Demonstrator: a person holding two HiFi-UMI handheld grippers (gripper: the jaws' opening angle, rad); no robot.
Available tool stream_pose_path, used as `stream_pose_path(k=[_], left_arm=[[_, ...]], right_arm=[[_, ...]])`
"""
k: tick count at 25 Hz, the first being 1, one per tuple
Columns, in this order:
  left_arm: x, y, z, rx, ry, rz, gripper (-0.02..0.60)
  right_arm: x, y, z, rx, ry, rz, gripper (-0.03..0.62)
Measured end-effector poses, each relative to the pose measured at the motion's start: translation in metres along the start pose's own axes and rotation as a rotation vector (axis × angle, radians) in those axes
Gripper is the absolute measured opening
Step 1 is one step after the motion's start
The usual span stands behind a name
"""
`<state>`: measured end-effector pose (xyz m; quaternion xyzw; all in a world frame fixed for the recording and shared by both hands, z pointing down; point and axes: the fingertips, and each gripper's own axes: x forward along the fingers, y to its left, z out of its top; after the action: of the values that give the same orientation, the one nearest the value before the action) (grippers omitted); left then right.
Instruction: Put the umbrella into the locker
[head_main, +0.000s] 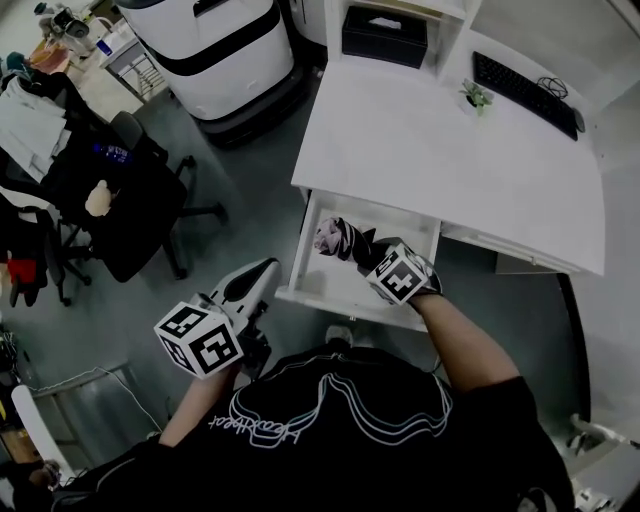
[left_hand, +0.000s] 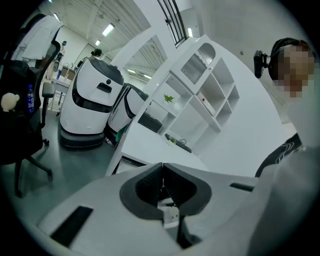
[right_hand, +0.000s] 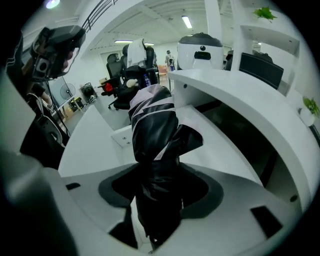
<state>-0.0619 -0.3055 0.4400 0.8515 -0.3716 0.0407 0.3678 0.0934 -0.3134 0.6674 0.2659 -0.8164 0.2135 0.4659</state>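
Note:
A folded black-and-white umbrella (head_main: 338, 240) (right_hand: 154, 135) is clamped in my right gripper (head_main: 372, 256) (right_hand: 156, 189), which is shut on it. The gripper points steeply down and the umbrella's far end hangs inside the open white drawer (head_main: 316, 278) under the desk. My left gripper (head_main: 258, 284) (left_hand: 161, 186) is off to the left of the drawer over the grey floor, jaws shut and empty. Its marker cube (head_main: 199, 339) sits close to the person's body.
The white desk (head_main: 430, 150) carries a keyboard (head_main: 527, 92), a small plant (head_main: 476, 96) and a black box (head_main: 385, 36). A white robot base (head_main: 225, 60) stands at the back. A black office chair (head_main: 110, 195) is at the left.

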Motion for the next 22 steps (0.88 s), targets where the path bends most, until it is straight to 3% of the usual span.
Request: stream_pose_path(k=[4, 11, 22], left_arm=[[-0.009, 0.013, -0.001, -0.023, -0.017, 0.022, 0.006], [-0.021, 0.033, -0.004, -0.049, -0.018, 0.058, 0.006], [-0.035, 0.065, 0.001, -0.09, 0.0, 0.091, 0.006]], right_arm=[[0.024, -0.005, -0.01, 0.027, 0.058, -0.002, 0.236], [0.056, -0.013, -0.025, -0.027, 0.149, -0.034, 0.236], [0.084, -0.017, -0.047, -0.032, 0.225, -0.068, 0.238]])
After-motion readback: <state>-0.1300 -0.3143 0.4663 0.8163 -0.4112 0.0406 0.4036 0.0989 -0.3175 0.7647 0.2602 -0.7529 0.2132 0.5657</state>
